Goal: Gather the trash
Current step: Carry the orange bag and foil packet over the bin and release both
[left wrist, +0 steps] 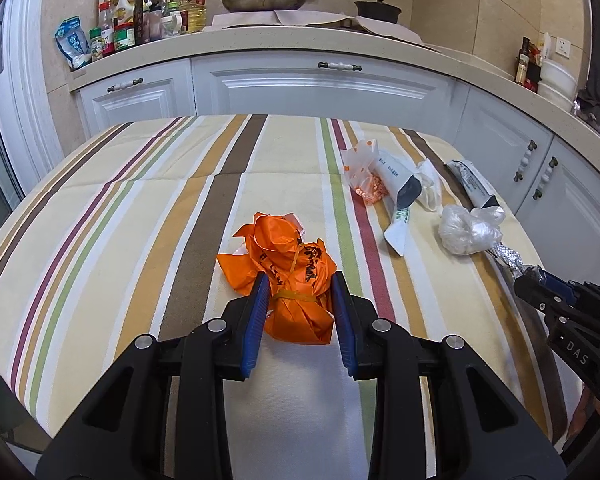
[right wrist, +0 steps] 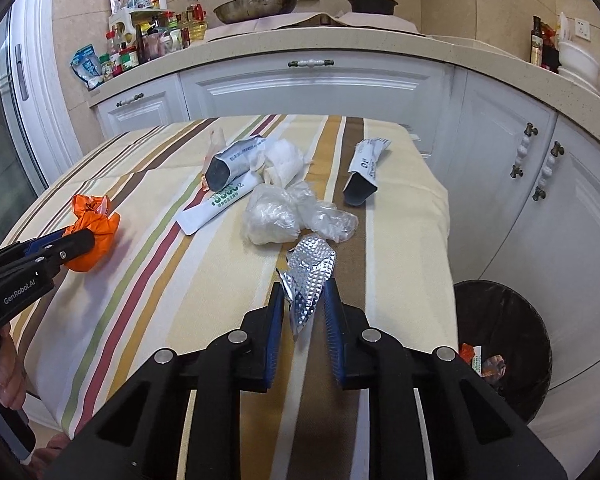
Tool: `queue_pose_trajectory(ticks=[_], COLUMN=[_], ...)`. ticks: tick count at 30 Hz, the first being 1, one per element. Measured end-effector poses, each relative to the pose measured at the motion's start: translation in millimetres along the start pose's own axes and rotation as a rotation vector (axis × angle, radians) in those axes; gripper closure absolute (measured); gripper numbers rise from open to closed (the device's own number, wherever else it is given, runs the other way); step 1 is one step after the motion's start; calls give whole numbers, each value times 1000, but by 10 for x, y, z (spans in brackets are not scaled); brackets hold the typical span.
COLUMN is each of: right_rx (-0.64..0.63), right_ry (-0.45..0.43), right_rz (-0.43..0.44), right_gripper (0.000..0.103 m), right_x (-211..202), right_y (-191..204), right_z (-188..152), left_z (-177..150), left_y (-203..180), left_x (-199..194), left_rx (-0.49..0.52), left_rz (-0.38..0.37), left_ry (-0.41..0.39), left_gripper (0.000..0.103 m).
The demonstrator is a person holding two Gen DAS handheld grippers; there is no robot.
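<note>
Trash spread over striped bench (left wrist: 140,216). Left tongs (left wrist: 300,292) pads against both sides of orange bag (left wrist: 288,276), clamped on it, bag resting on cloth. Right tongs (right wrist: 302,300) closed on silver foil wrapper (right wrist: 308,276), foil crumpled and standing up between blue pads (right wrist: 278,320).

Left wrist view only: dotted clear packet (left wrist: 364,176) with orange bits, at far side beside grey-ended pouch (left wrist: 400,184). Right tongs (left wrist: 536,280) at right edge there, foil (left wrist: 508,256) in tip, jaw state hard to read from that angle.

Right wrist view only: dark bin (right wrist: 504,344) on floor beside bench, orange scraps inside; person's hand (right wrist: 4,376) on left tool's grip; left tongs (right wrist: 80,240) side-on, pressed into orange bag (right wrist: 96,236).

Both views: clear plastic wad (right wrist: 284,216) just past foil, white tissue (right wrist: 280,160), white-green sachet (right wrist: 220,200), second grey pouch (right wrist: 364,172) apart at right.
</note>
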State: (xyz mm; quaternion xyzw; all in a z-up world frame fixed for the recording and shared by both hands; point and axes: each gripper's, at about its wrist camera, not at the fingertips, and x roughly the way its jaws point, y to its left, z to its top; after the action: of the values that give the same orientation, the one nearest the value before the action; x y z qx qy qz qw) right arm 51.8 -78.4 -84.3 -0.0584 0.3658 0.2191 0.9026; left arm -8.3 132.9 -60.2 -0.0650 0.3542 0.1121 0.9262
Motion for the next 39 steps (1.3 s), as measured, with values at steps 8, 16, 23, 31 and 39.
queue_pose_trajectory(ticks=[8, 16, 23, 31, 39], right_rx=[9, 60, 131, 206, 251], right_ry=[-76, -147, -201, -210, -204], right_rz=[-47, -150, -254, -323, -356], right_gripper=[82, 82, 82, 82, 82], right_x=[-309, -690, -990, -1110, -1022], right_y=[-157, -531, -970, -1448, -1832], right_z=[-15, -35, -122, -291, -396], left_z=[49, 117, 207, 182, 126], left_y=[-217, -722, -1429, -2239, -2975], left_x=[-180, -276, -290, -199, 60], left_rx=[38, 110, 207, 318, 406], left_rz=[-37, -128, -234, -317, -350], left_ry=[-35, -62, -82, -75, -44], left_gripper=[72, 72, 72, 72, 72])
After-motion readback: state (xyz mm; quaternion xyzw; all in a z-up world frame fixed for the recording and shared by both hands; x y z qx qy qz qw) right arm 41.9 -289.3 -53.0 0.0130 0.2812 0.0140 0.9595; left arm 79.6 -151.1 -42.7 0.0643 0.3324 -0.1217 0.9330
